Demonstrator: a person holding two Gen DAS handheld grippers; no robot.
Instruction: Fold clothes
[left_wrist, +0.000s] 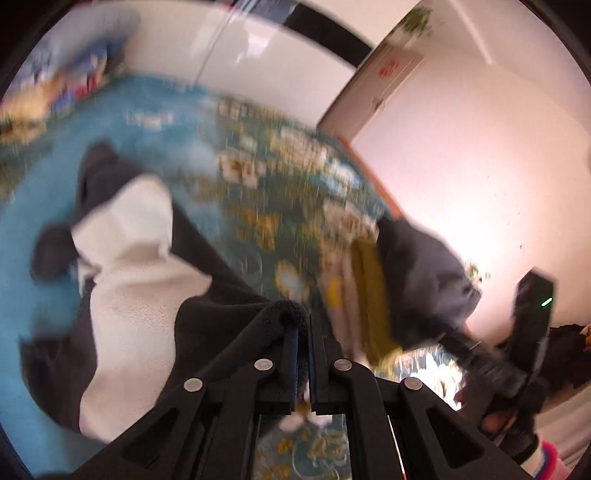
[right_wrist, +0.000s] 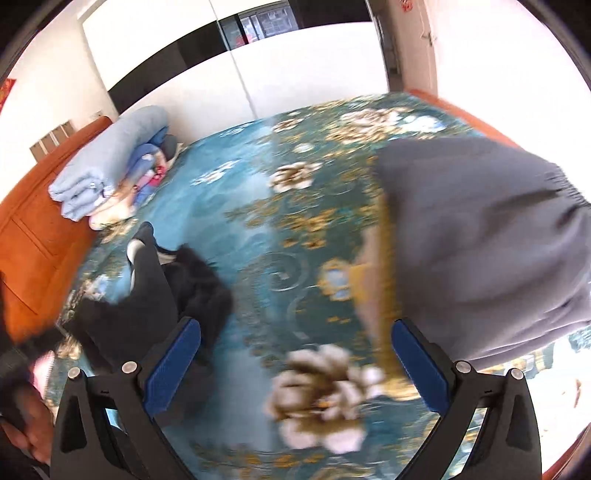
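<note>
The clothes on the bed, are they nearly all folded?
Not yet. The grey garment already lies folded on the bed. The left gripper is shut on the black and white garment, which is still crumpled. The right gripper is open, holding nothing. That garment still needs folding.

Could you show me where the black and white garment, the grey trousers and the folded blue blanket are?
black and white garment (left_wrist: 144, 295): left wrist view, on its white fleece lining.
grey trousers (right_wrist: 480, 236): right wrist view, middle of the grey cloth.
folded blue blanket (right_wrist: 107, 162): right wrist view, its top fold.
</note>
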